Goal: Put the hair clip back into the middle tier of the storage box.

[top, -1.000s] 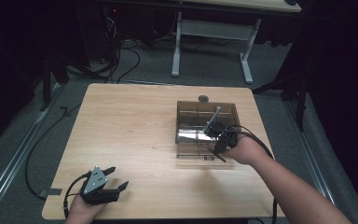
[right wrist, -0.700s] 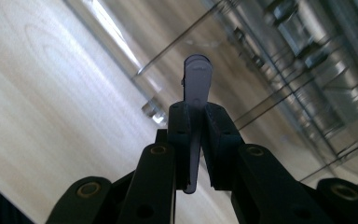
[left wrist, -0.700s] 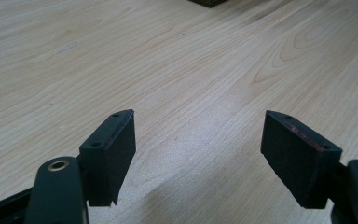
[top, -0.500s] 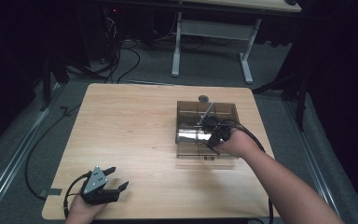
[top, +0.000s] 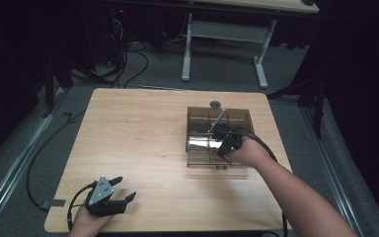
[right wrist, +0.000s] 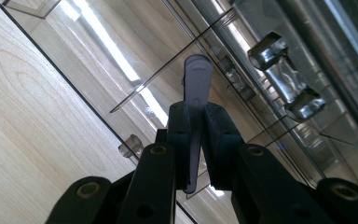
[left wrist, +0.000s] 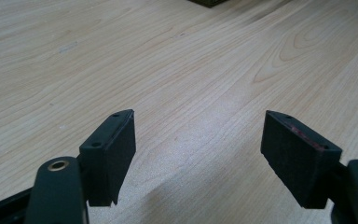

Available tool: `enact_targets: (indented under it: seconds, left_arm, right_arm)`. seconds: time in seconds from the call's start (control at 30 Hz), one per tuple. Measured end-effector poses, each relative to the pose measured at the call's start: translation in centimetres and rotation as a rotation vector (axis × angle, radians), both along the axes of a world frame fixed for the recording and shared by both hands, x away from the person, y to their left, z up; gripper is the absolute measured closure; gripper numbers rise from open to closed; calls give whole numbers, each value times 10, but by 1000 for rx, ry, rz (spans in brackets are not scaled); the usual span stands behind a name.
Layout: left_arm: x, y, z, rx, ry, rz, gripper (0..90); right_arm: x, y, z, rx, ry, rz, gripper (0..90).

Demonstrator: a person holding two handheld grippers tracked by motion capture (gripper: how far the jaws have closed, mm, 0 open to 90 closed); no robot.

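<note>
Clamped in the right claw (right wrist: pixel 196 140), a flat grey utensil handle (right wrist: pixel 196 84) is held over the clear organiser tray (top: pixel 192 131) near the surface's right edge. It should be lowered level into one compartment. The left claw (left wrist: pixel 200 158) is spread wide, empty.

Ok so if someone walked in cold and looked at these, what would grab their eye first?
Probably the clear smoke-tinted organizer box on the right half of the wooden table, with the right claw over it, shut on a thin grey utensil handle. Next, a shiny metal piece gleams at the box's near left. Last, the left claw rests open at the table's near left corner, holding nothing.
</note>
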State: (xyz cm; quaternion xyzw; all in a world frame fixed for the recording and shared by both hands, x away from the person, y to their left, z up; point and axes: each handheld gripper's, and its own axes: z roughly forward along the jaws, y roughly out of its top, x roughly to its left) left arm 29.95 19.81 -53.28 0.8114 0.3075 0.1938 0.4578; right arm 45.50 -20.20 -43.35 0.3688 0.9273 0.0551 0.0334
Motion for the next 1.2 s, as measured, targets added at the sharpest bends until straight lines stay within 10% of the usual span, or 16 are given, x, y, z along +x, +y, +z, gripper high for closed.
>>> enact_targets:
  seconds: [1.2]
  left_arm:
    - [0,1,0,-1,0,-2,267]
  right_arm:
    - [1,4,-15,-13,17,-26,755]
